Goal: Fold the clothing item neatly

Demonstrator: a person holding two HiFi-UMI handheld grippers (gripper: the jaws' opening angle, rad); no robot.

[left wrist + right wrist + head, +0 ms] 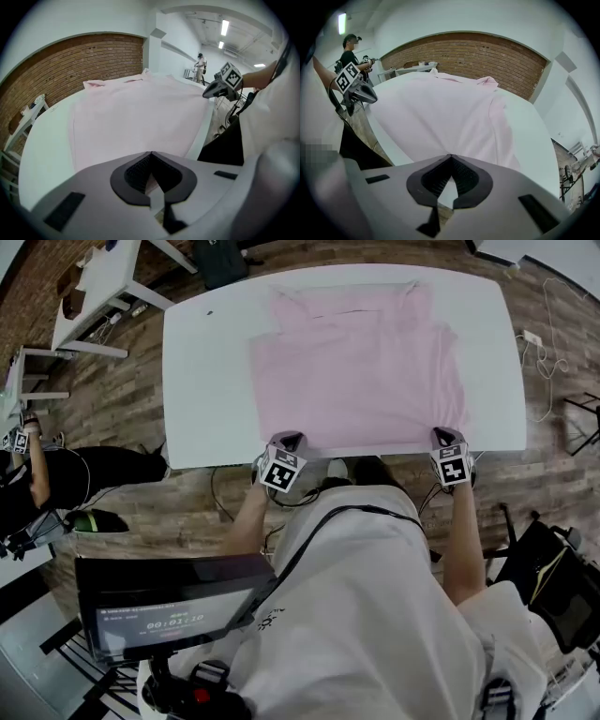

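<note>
Pink shirt (361, 371) lies flat on table (206, 381), jaws of left gripper (286, 439) and right gripper (443, 434) clenching its hem.

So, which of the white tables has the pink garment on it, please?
The large white table before the person: the pink garment lies spread on it; smaller tables beyond bear none.

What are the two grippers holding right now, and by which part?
The pink shirt, by its near hem: the left gripper pinches the left corner, the right gripper the right corner, jaws shut on fabric.
</note>
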